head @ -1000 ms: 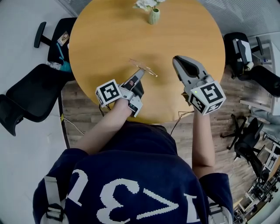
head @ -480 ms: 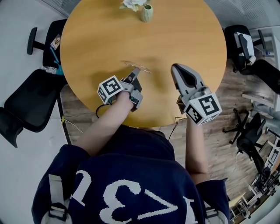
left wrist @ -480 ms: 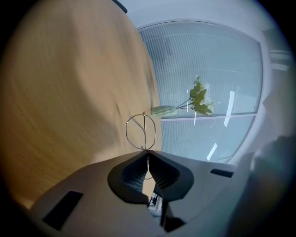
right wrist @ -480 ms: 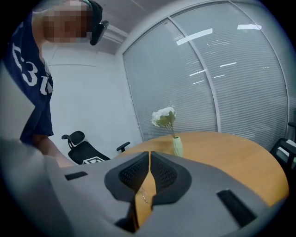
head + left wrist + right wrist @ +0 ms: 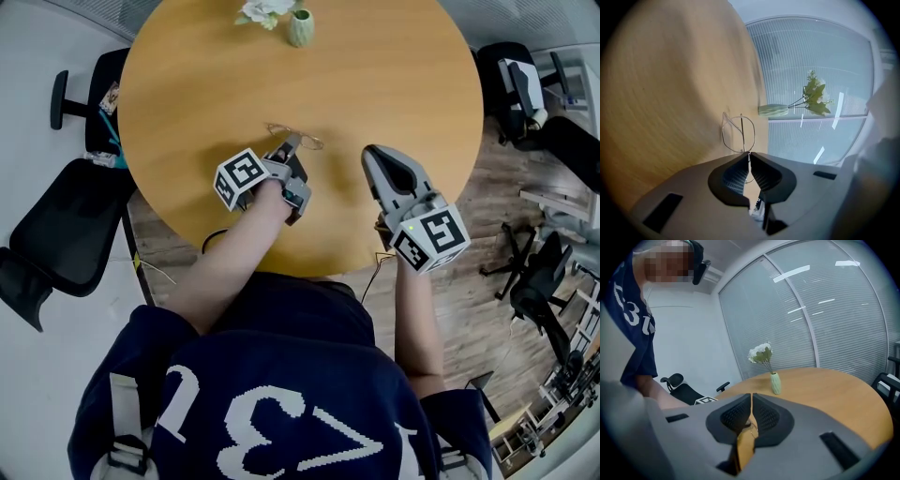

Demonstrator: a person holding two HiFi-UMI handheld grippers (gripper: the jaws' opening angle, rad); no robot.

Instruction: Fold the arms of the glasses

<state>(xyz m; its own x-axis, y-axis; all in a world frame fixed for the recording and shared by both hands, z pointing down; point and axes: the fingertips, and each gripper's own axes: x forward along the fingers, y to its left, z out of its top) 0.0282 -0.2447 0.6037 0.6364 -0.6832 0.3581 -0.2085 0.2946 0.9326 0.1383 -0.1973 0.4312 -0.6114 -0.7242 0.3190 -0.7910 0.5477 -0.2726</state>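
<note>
The left gripper point(image 5: 292, 148) pinched one arm of the thin wire-framed glasses point(image 5: 309, 142) near the front edge of a round light-wood table point(image 5: 375, 75), the right gripper point(image 5: 368, 155) alongside, jaws pressed together, empty.

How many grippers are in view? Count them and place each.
2. The left gripper is shut on the glasses over the round wooden table. The right gripper, shut and empty, is to the right of the glasses.
</note>
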